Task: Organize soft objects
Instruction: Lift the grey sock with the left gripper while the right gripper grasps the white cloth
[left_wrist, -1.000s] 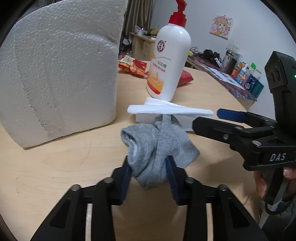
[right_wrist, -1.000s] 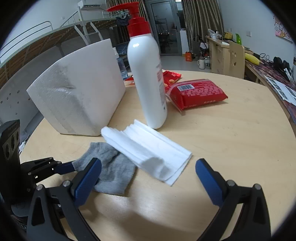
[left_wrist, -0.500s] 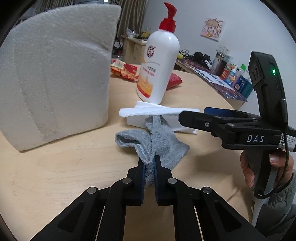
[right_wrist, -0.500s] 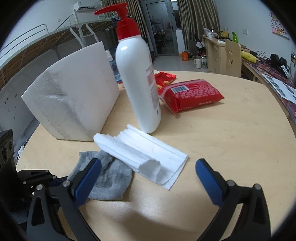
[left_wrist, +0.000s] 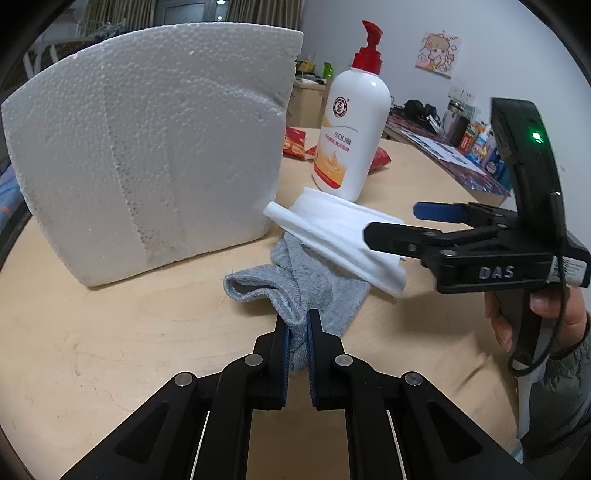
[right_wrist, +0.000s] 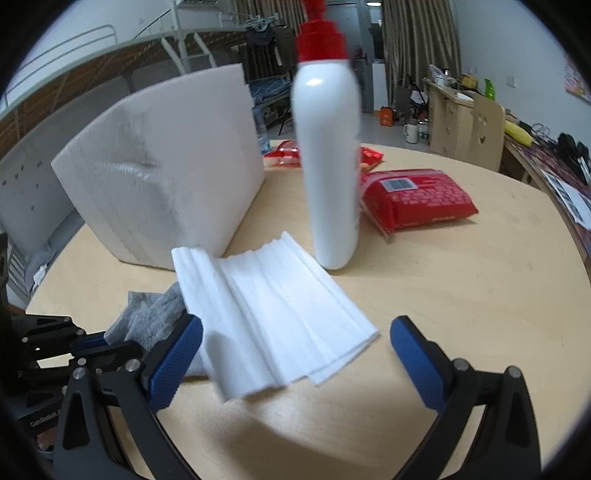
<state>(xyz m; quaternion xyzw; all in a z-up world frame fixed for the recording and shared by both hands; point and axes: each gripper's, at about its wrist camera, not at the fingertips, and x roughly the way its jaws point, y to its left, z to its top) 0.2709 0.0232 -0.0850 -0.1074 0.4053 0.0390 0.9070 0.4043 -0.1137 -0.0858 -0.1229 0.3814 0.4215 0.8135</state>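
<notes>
my left gripper had its jaws pressed together on a bunched fold of the grey sock, pinching it near the open cuff. the sock lay crumpled on the pale wooden counter, its far end tucked under the near corner of a folded white cloth. that cloth sat in a loose pleated stack, touching the sock and just in front of a white pump bottle with a red top. a large block of white foam stood to the left, close beside both soft things.

my right gripper hovered over the cloth with its jaws spread wide, one blue pad on either side of the stack's near edge, holding nothing. a red snack packet lay beyond the bottle.

i judged the sock light, limp and stretchy, so it would drape and trail from wherever it was pinched; the thick cuff fold gave a secure hold. pulling it could drag the cloth along, since the two overlapped. the cloth looked light and floppy too, its layers likely to slide apart or fan open. i thought it best taken across the whole thickness at the folded edge, not by one loose ply.
</notes>
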